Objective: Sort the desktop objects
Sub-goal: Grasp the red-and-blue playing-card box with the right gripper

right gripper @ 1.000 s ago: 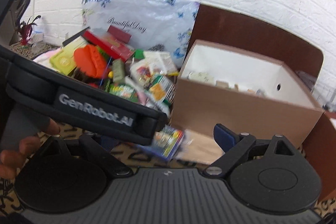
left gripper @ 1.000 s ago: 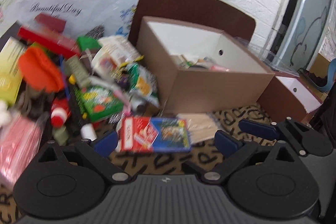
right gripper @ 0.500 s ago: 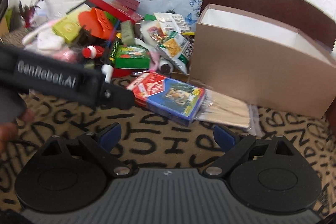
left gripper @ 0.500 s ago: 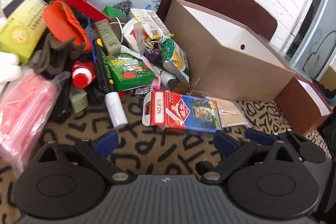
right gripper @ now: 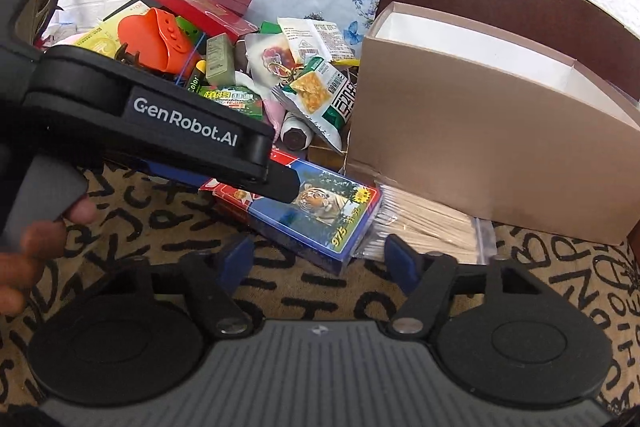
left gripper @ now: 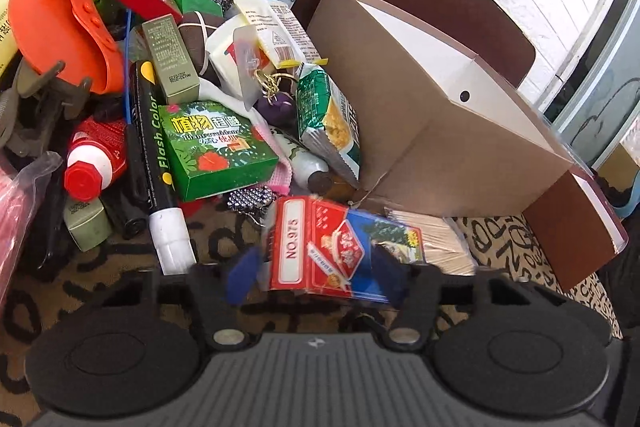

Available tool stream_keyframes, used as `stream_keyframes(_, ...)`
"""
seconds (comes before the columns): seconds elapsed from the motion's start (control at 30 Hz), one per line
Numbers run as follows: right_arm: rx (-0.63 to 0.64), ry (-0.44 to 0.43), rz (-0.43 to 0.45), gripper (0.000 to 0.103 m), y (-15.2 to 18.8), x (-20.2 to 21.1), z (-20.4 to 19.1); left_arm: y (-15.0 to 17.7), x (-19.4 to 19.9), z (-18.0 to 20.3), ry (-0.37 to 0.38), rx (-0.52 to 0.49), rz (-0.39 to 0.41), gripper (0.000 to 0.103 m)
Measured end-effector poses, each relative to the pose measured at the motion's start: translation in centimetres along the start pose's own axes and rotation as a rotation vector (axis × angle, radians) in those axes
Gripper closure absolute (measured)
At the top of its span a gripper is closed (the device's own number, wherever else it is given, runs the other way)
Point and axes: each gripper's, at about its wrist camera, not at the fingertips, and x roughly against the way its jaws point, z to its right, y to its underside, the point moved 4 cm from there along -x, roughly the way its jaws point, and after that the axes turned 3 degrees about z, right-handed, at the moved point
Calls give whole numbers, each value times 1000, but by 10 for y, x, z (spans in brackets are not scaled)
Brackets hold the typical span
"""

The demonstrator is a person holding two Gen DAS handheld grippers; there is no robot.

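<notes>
The red-and-blue card box [left gripper: 336, 247] lies on the lettered mat [right gripper: 160, 223], near the tan cardboard box [left gripper: 420, 131]. The left gripper [left gripper: 316, 277] is closing around its near end. The right gripper [right gripper: 318, 261] is closing with nothing between its fingers, the card box just beyond.

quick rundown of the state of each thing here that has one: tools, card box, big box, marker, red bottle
left tool: closing, card box between its fingers
right tool: closing, card box corner between its fingers
card box: shut, lying flat on the mat
brown box: open-topped, upright
marker: capped, lying down
red bottle: capped, on its side
</notes>
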Motion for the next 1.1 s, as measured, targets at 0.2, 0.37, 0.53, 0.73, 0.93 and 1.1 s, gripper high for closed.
stream_keyframes(0.2, 8, -57, -19, 47, 5, 11, -11, 11, 15, 2, 32, 4, -21, 59)
stream_keyframes(0.37, 23, -108, -43, 47, 16, 36, -21, 31, 43, 5, 59, -34, -62, 59)
stream_keyframes(0.53, 58, -114, -20, 45, 24, 52, -27, 41, 58, 3, 81, -29, -74, 52)
stream_keyframes(0.73, 77, -83, -14, 42, 24, 48, -27, 36, 51, 2, 69, -8, -66, 45)
stream_keyframes(0.93, 65, -79, -18, 42, 23, 46, -21, 32, 52, -7, 64, 25, -63, 48)
stream_keyframes(1.1, 64, -91, -20, 42, 21, 44, -21, 29, 48, -8, 71, 35, -76, 61)
